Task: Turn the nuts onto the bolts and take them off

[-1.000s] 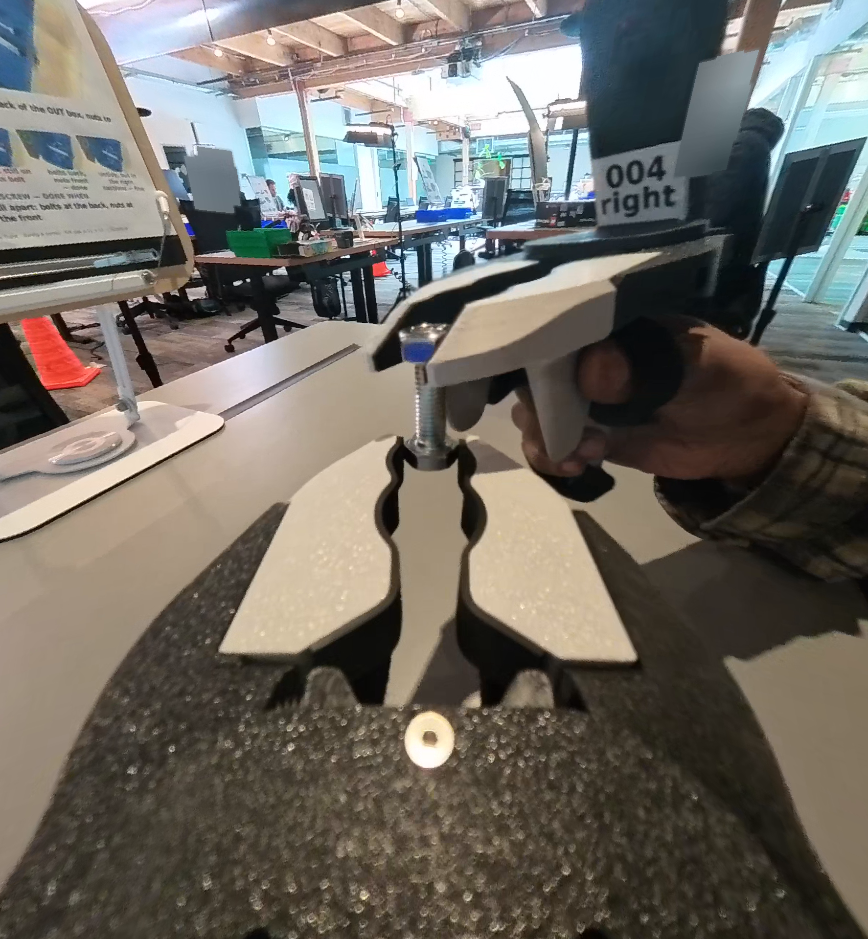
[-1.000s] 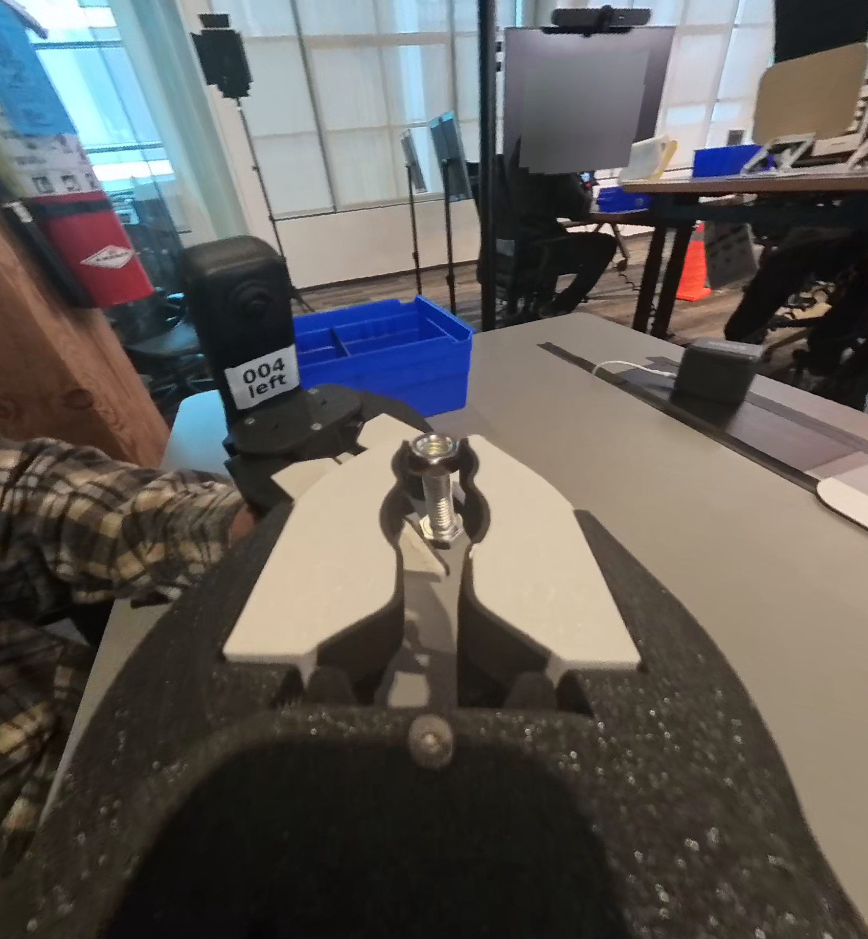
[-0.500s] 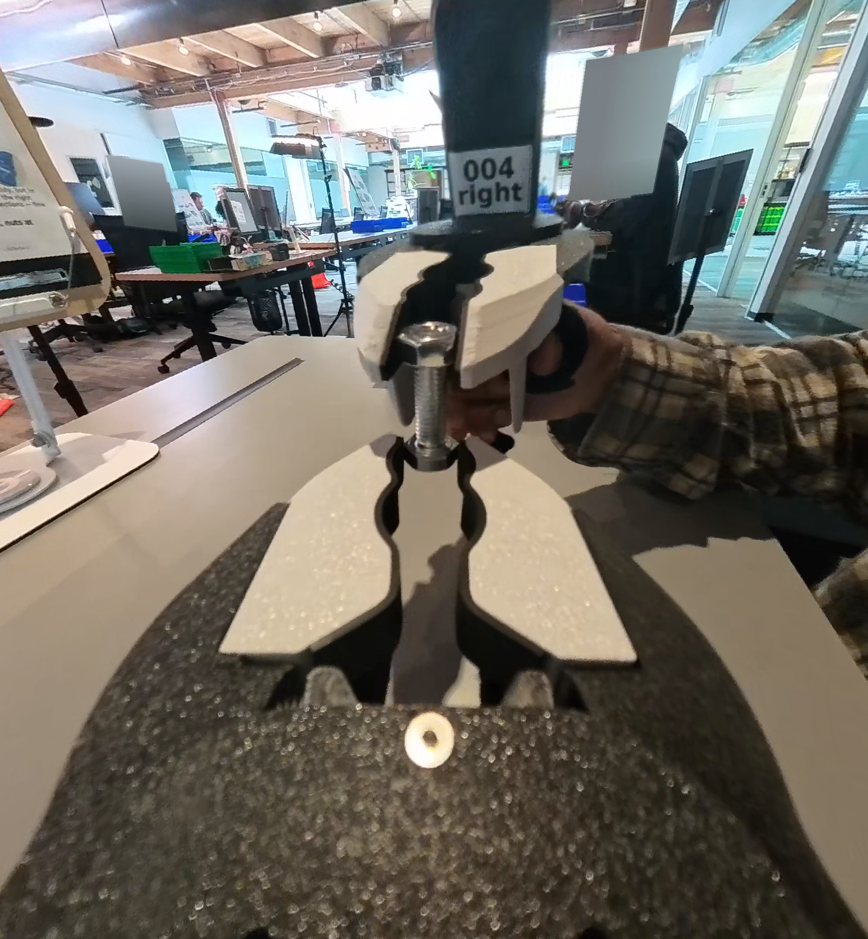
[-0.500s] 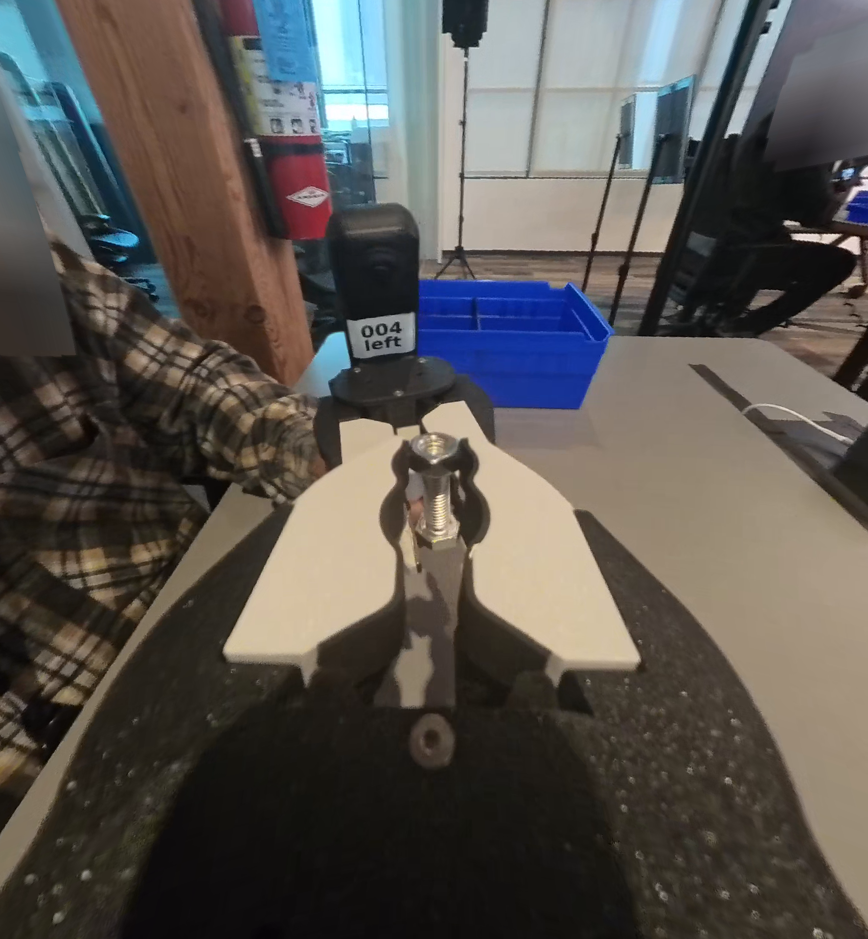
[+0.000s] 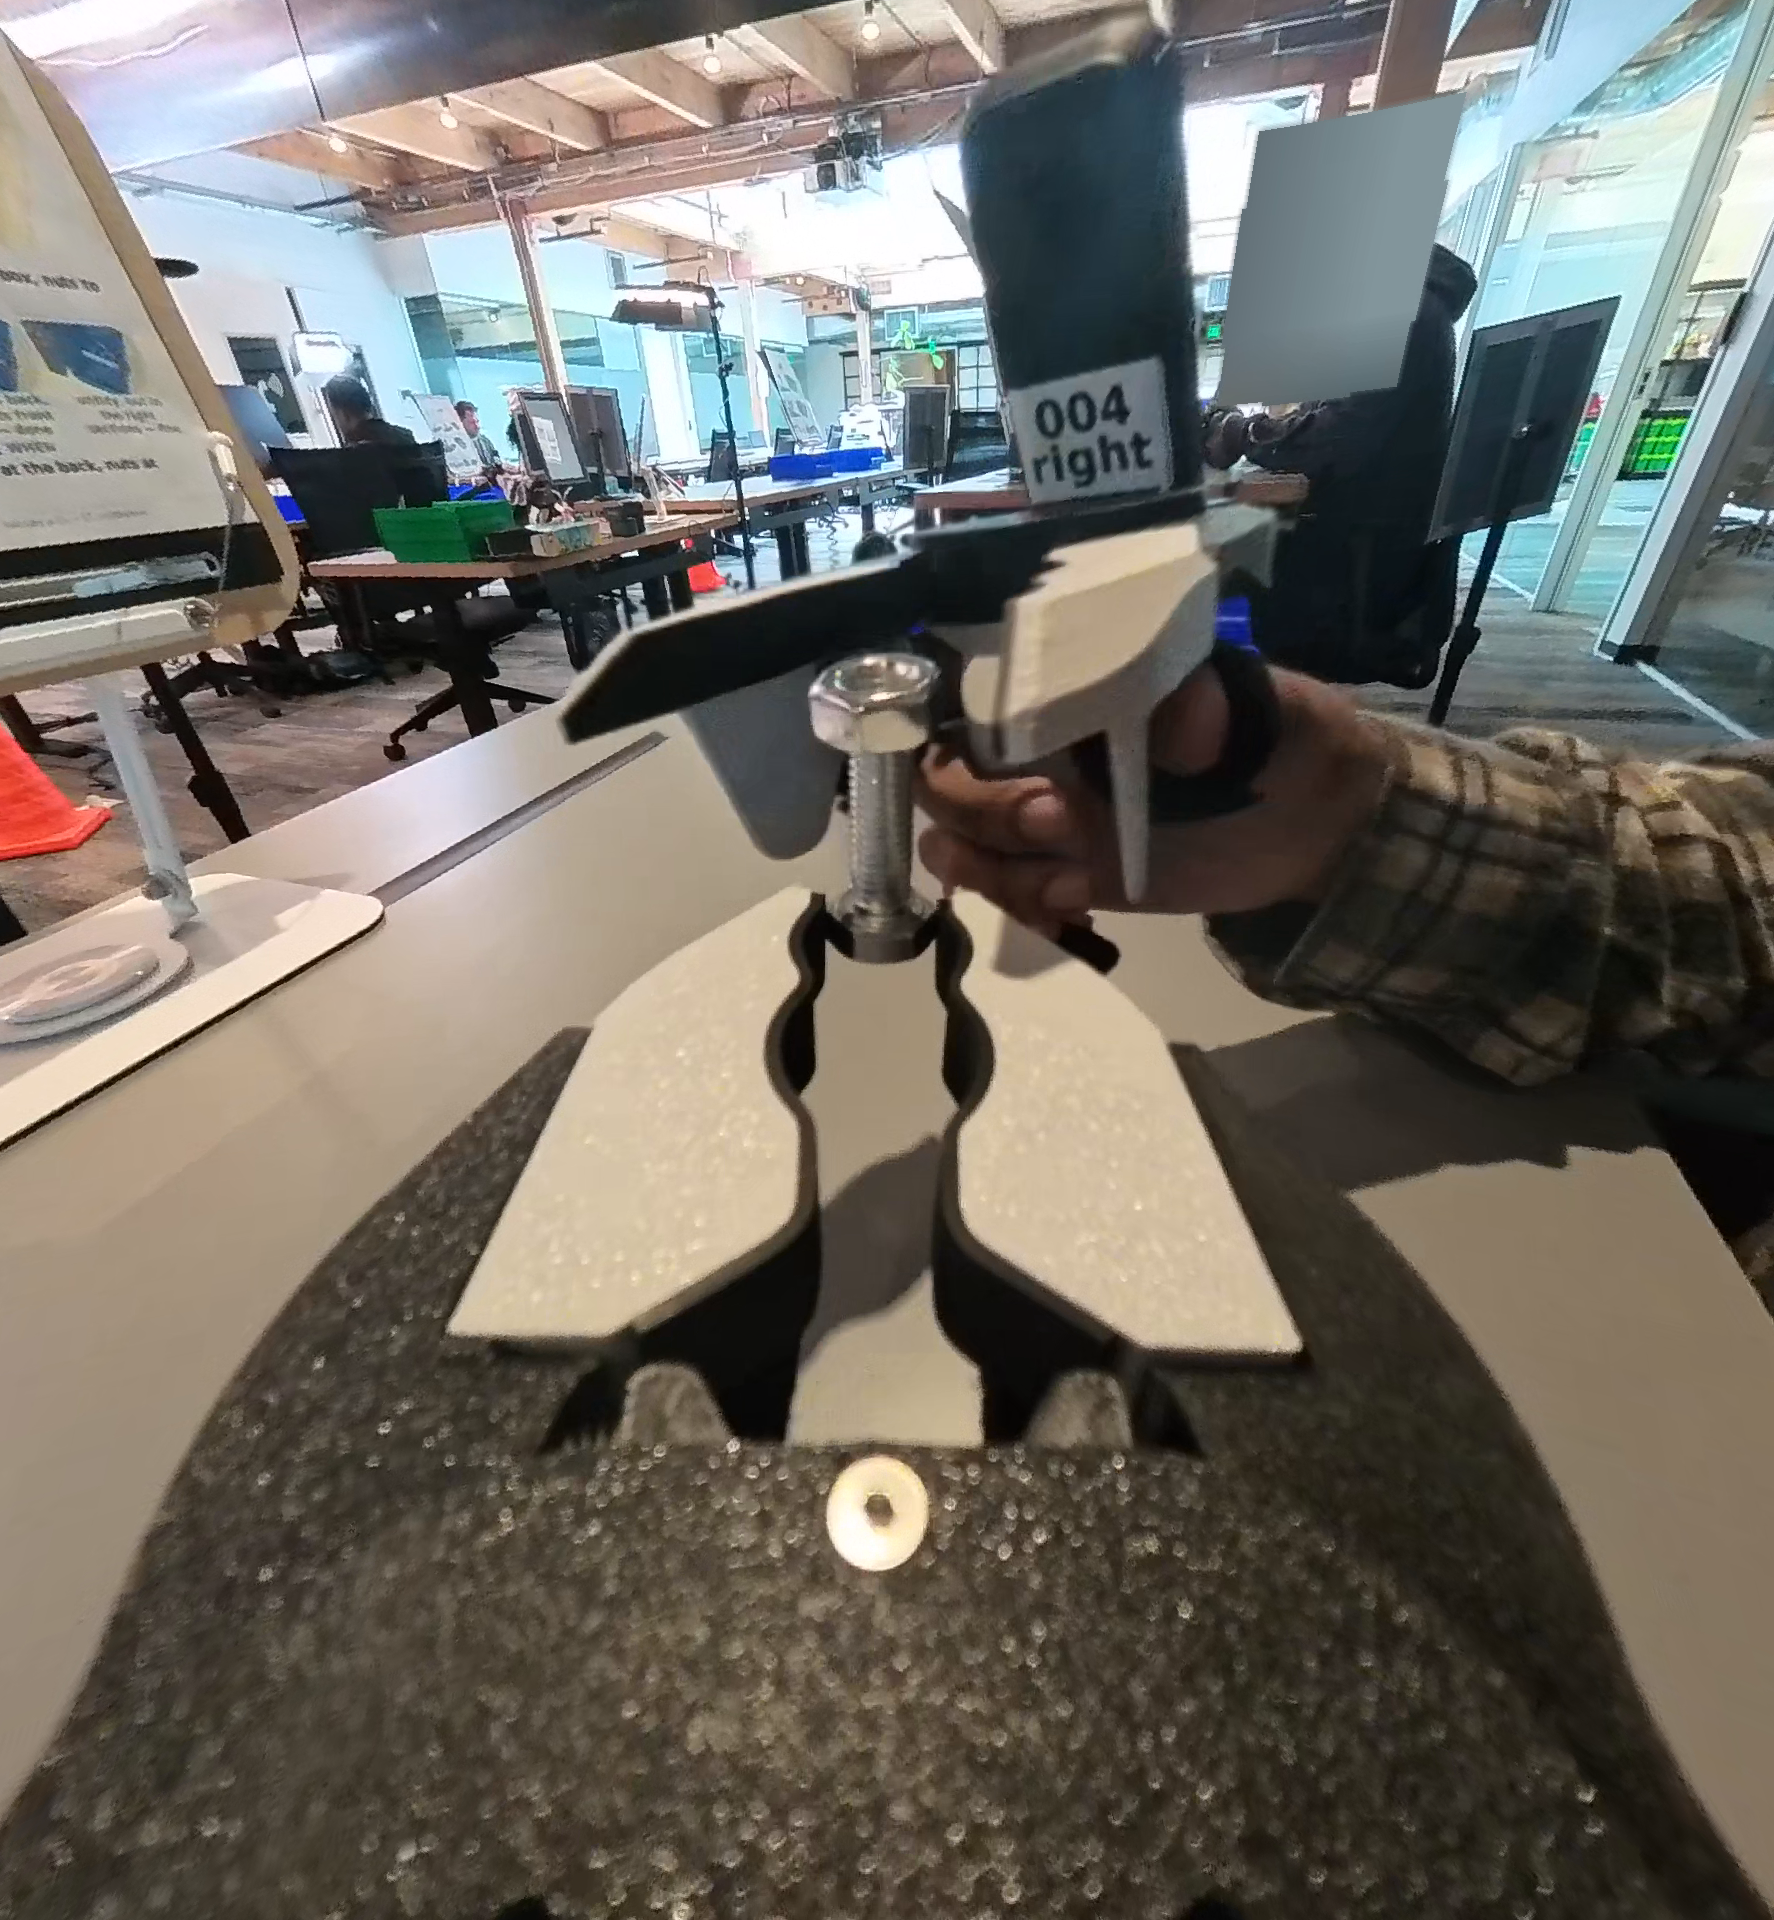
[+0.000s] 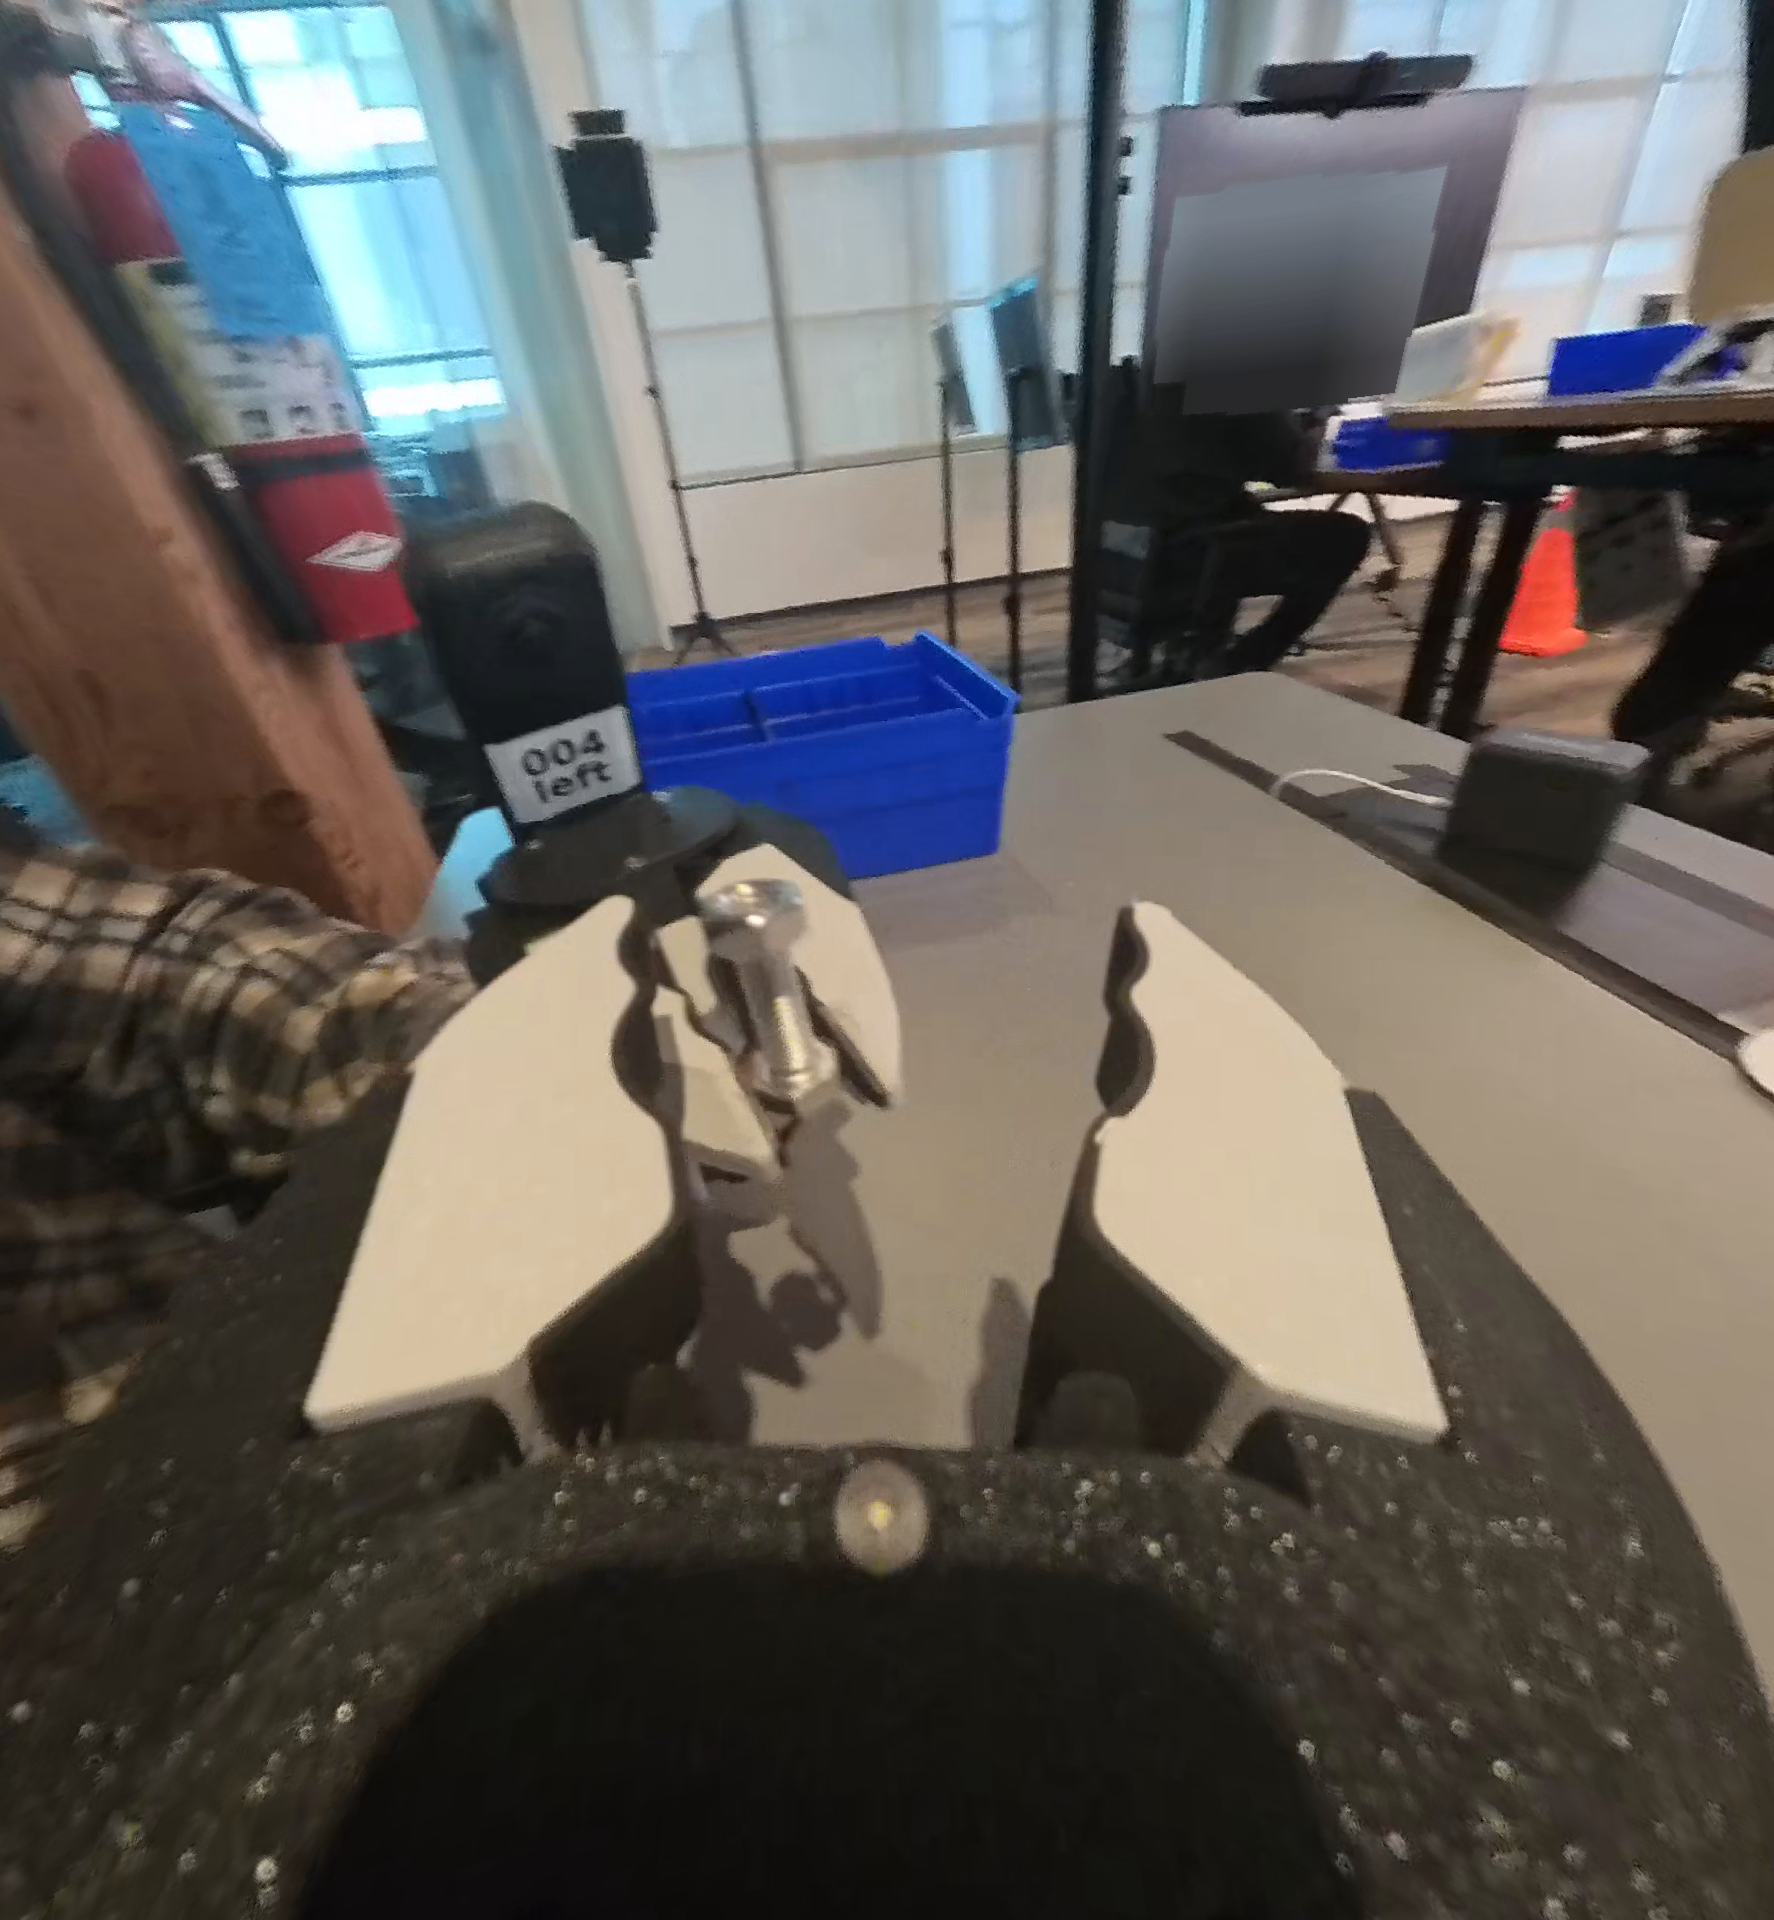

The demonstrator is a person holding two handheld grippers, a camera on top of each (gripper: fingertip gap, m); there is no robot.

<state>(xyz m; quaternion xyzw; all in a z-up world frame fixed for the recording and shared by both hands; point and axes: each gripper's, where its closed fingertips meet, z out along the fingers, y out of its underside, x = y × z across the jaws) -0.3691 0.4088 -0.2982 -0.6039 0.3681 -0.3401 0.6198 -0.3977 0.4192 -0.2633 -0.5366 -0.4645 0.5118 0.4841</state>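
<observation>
Over the grey table [image 5: 239, 1195] your left gripper [image 5: 880, 920] pinches the nut [image 5: 881, 940] low on the bolt [image 5: 878, 790], your right gripper [image 6: 872, 997] spread wide, unthreading unfinished.

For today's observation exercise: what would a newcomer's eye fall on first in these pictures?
A silver bolt standing upright mid-frame, its nut pinched at the tips of the left claw. Just beyond it, the right claw hangs open around the bolt's head. A blue bin sits at the grey table's far edge.
</observation>
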